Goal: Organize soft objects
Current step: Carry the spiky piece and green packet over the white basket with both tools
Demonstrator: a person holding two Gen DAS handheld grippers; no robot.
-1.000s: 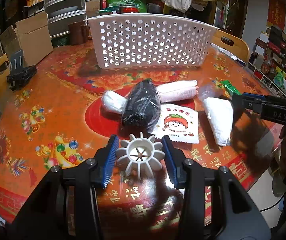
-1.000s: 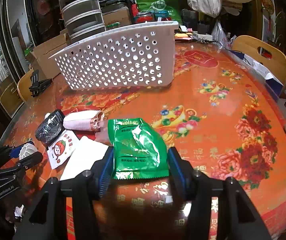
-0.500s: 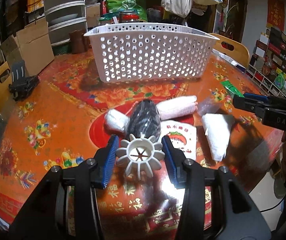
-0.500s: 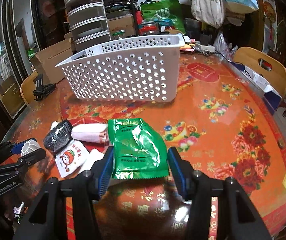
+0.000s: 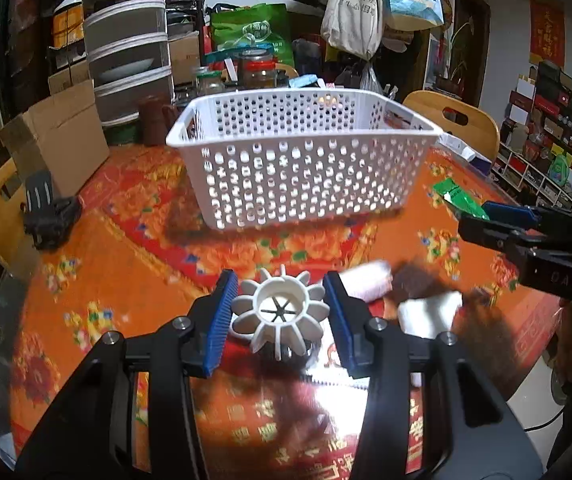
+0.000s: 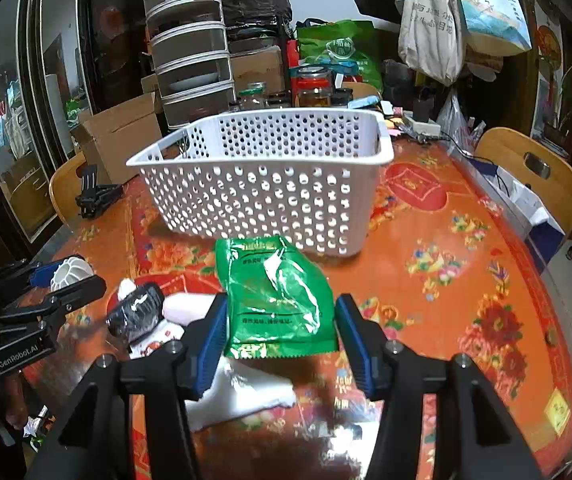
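My left gripper (image 5: 280, 314) is shut on a white ribbed flower-shaped ring (image 5: 280, 316), held above the table. My right gripper (image 6: 280, 328) is shut on a green foil packet (image 6: 276, 300), also lifted off the table. A white perforated basket (image 5: 297, 168) (image 6: 270, 184) stands further back on the table, beyond both grippers. Below lie a black mesh bundle (image 6: 136, 316), a pink-white roll (image 5: 367, 284), a white folded cloth (image 5: 429, 314) (image 6: 242, 396) and a sachet with a tomato picture (image 6: 154, 340). The left gripper with the ring (image 6: 70, 272) shows at the right wrist view's left edge.
The round table has a red-orange patterned cover (image 6: 445, 264). A black clamp-like gadget (image 5: 48, 216) lies at its left edge. Wooden chairs (image 6: 529, 176) stand around it, and cardboard boxes (image 5: 58, 140), stacked drawers, jars and hanging bags crowd the back.
Both grippers have risen with their loads. The basket now appears lower and its open top comes into view, while the objects on the table slide down behind the fingers.
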